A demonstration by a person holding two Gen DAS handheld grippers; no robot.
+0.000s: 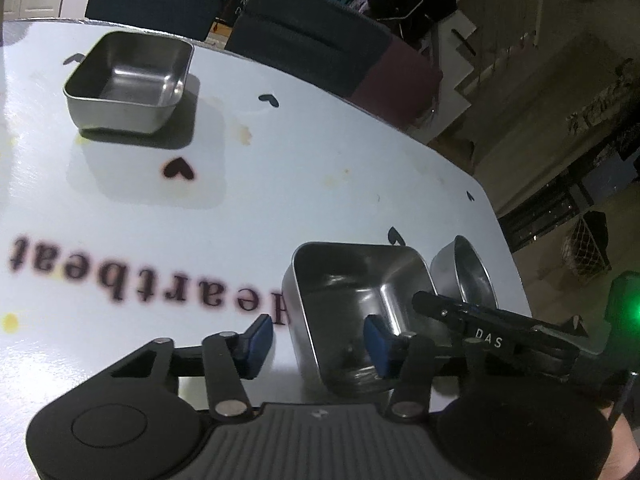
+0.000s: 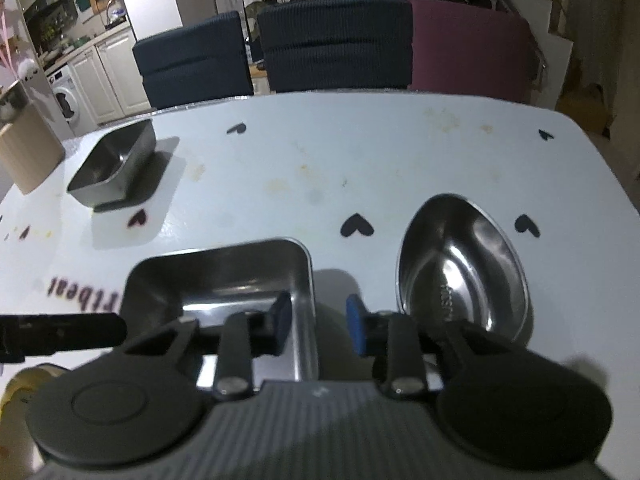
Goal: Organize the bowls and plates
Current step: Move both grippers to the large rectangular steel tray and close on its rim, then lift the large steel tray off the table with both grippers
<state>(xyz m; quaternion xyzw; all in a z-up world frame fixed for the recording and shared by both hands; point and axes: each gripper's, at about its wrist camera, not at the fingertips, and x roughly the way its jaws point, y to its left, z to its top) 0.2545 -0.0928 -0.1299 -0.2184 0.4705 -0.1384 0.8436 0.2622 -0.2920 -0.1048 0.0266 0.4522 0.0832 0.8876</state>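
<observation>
the near square steel bowl [image 2: 224,292] sits right under both tools, close to the desk's front edge, and each hand-held gripper straddles one of its walls. the right hand-held gripper [image 2: 316,322] has the bowl's right wall between its blue pads: 1 pad inside the bowl, 1 outside, with a visible gap either side of the rim, so the pads look close to the wall but not pressing on it. the left hand-held gripper [image 1: 318,346] straddles the opposite wall, its jaws wider apart, 1 pad over the desk and 1 over the bowl's inside; nothing is clamped there either. judging by this, the coming move is a 2-handed pinch on opposite walls, so the bowl's rims need to stay centred in each gap.

just beside the square bowl, to the right, lies the round steel bowl [image 2: 460,264], apart from it by a narrow strip of desk. well beyond, toward the far left, a 2nd square steel bowl [image 2: 116,168] stands on a dark mat [image 2: 158,176].

the desk [image 2: 360,160] is glossy white, printed with black hearts and lettering, with a few faint stains. past its far edge stand dark blue chairs [image 2: 336,44] and a maroon one; a kitchen with a washing machine [image 2: 66,96] shows at far left.
</observation>
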